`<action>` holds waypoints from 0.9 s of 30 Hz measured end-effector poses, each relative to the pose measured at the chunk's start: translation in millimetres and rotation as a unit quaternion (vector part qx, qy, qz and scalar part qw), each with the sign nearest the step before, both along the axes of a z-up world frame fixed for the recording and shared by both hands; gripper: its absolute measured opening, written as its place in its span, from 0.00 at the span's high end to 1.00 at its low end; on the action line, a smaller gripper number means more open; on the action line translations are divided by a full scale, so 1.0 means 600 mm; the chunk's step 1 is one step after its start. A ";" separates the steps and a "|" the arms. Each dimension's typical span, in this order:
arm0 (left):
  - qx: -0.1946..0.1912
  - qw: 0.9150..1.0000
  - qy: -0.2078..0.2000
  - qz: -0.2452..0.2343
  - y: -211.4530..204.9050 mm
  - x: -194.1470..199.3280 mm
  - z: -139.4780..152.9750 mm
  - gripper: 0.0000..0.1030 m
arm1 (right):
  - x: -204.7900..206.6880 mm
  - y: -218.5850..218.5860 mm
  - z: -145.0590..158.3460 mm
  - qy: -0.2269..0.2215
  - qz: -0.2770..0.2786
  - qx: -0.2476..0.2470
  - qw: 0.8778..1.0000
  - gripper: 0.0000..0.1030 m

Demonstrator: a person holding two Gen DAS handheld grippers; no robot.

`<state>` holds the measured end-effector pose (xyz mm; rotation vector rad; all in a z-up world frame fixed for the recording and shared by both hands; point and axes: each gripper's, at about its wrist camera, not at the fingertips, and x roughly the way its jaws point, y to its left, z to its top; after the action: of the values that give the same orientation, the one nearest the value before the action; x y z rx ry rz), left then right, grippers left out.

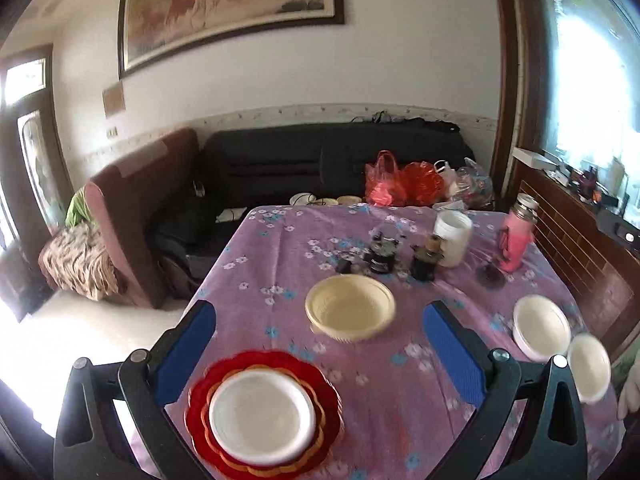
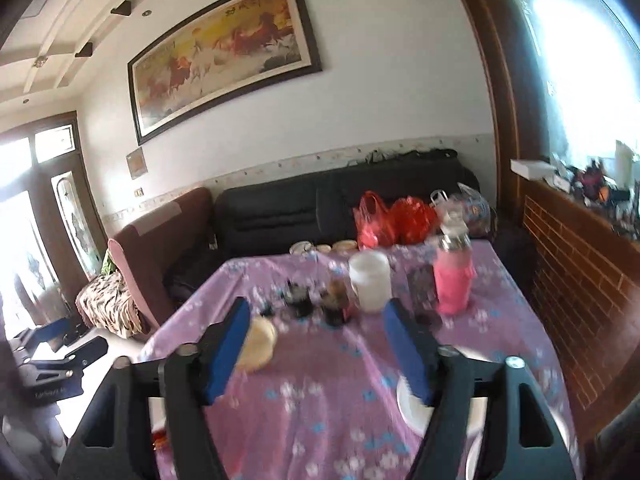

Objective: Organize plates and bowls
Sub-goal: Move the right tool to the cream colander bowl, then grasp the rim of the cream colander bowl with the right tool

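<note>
In the left wrist view a white plate [image 1: 262,416] lies on a stack of red scalloped plates [image 1: 198,396] at the near edge of the table. My left gripper [image 1: 319,309] hovers open above it, holding nothing. Farther back sits a cream bowl [image 1: 350,306]. To the right are a white bowl [image 1: 542,330] and a smaller, blurred white bowl [image 1: 588,368]. In the right wrist view my right gripper [image 2: 318,312] is open and empty above the cloth. The cream bowl [image 2: 258,346] shows behind its left finger, and a white dish [image 2: 412,404] is partly hidden by its right finger.
A purple flowered cloth [image 1: 280,248] covers the table. At the back stand a white jar [image 1: 452,240], a pink bottle [image 1: 516,240] and small dark jars [image 1: 382,254]. A black sofa [image 1: 300,160] with red bags [image 1: 396,182] is behind, and a wooden cabinet [image 1: 580,248] to the right.
</note>
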<state>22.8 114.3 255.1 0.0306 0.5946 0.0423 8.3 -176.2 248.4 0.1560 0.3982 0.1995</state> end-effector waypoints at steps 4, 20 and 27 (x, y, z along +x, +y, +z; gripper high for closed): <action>-0.005 0.999 0.032 0.024 0.038 0.096 -0.018 0.00 | 0.088 0.041 0.004 0.040 0.025 0.008 0.999 0.24; -0.101 0.969 0.221 0.043 0.079 0.352 -0.286 0.00 | 0.371 0.182 -0.317 0.279 0.077 0.103 0.952 0.29; -0.157 0.943 0.290 0.042 0.077 0.410 -0.361 0.05 | 0.414 0.218 -0.398 0.323 0.083 0.129 0.934 0.47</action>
<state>268.7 160.6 38.4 -0.3019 1.1885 0.0202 256.9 -45.2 9.5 0.4517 1.0447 0.3687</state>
